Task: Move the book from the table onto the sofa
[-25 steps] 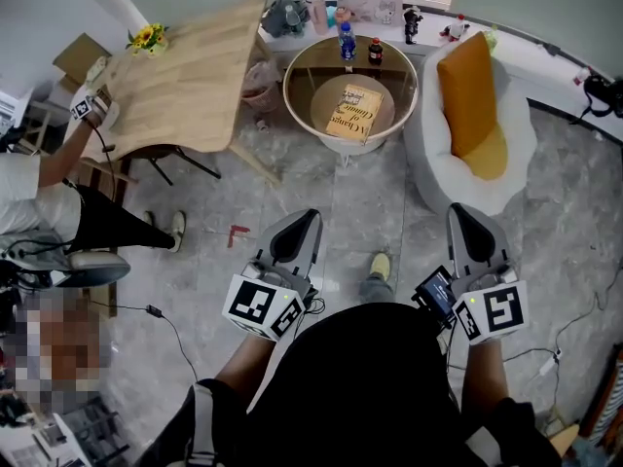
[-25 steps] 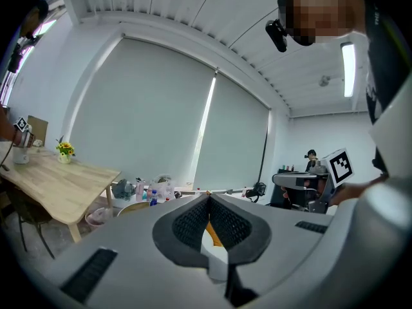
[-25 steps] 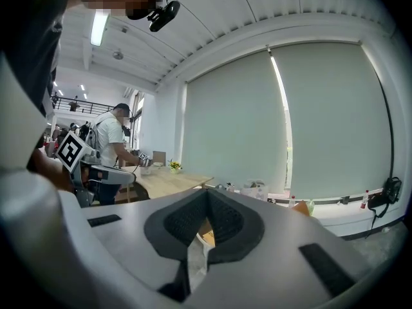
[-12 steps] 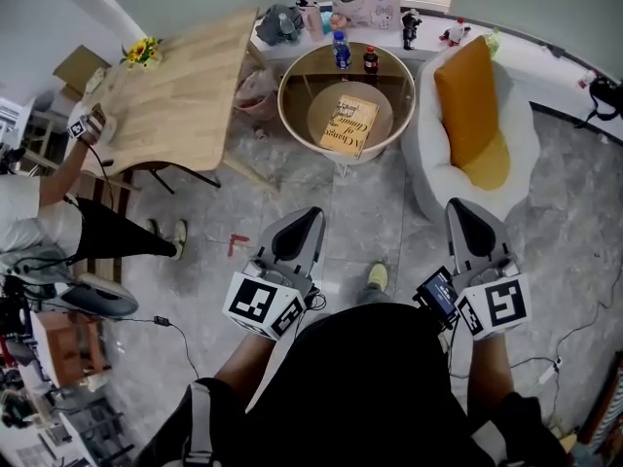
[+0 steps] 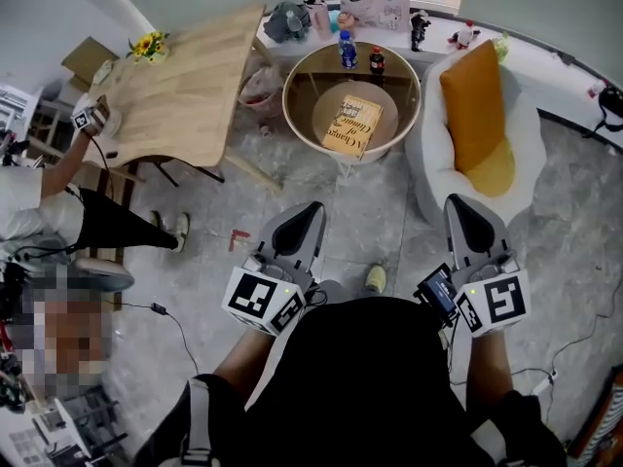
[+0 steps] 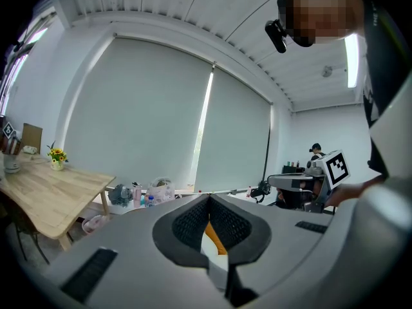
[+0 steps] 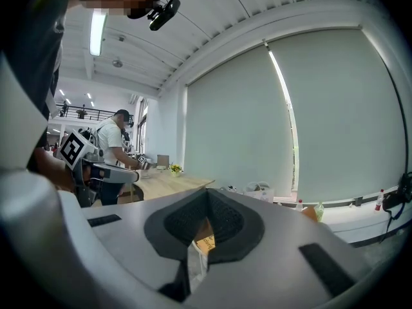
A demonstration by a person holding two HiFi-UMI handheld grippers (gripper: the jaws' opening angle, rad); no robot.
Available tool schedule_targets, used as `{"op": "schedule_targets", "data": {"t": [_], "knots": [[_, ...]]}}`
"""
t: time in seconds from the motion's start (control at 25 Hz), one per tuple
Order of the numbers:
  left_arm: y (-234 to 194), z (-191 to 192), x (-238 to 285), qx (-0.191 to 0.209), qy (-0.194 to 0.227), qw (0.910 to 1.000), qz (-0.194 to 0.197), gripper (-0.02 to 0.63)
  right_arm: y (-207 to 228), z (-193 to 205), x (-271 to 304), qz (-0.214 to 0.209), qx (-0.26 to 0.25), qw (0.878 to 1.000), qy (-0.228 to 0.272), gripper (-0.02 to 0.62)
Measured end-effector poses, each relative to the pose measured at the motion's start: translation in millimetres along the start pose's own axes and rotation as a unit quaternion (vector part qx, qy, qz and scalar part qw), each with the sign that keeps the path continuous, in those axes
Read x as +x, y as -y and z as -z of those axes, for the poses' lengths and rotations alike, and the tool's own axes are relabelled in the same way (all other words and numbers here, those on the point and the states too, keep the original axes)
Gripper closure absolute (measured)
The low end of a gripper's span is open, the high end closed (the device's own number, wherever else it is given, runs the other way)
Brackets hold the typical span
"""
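The book (image 5: 352,126) lies flat in the middle of the round table (image 5: 296,78), on the far side of the room, its yellow cover facing up. Two bottles (image 5: 348,49) stand on the table's far edge, clear of the book. Just to the right of the table sits the white sofa (image 5: 438,168) with an orange cushion (image 5: 475,105) leaning in it. To the left is a long wooden table (image 5: 185,86) with a small bunch of yellow flowers (image 5: 146,43) at its far end, and another person (image 5: 39,212) reaches toward it from the left.

Near us, well apart from the book, the person holds both tools over the grey floor. The left gripper (image 5: 313,207) has its jaws pressed together with nothing in them, and the right gripper (image 5: 456,202) is likewise closed and empty.
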State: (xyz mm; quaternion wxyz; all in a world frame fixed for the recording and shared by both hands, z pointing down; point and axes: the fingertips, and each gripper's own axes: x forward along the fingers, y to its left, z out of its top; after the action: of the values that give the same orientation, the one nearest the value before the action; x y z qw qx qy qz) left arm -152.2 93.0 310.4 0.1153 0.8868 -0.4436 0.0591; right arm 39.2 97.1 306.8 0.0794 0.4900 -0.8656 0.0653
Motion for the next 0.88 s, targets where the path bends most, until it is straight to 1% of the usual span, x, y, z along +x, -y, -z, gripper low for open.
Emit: {"op": "schedule_targets", "data": {"t": [0.48,0.64,0.72,0.88], "knots": [[3,-14,-10,0.027,0.014,0.9994,-0.013,0.592,0,-8,-7,-0.006,0.000,1.000,0.021,0.589],[1,-15,-15,0.026,0.012,0.9993,-0.022,0.592,-2,-8,-6,-0.010,0.005,1.000,0.025,0.589],[1,-15,-17,0.028,0.018,0.9992,-0.023,0.592,-3,-7,-5,-0.013,0.007,1.000,0.024,0.589],[-3,-16,-17,0.020,0.021,0.9993,-0.023,0.592,-7,-8,-2,-0.015,0.006,1.000,0.021,0.589]]}}
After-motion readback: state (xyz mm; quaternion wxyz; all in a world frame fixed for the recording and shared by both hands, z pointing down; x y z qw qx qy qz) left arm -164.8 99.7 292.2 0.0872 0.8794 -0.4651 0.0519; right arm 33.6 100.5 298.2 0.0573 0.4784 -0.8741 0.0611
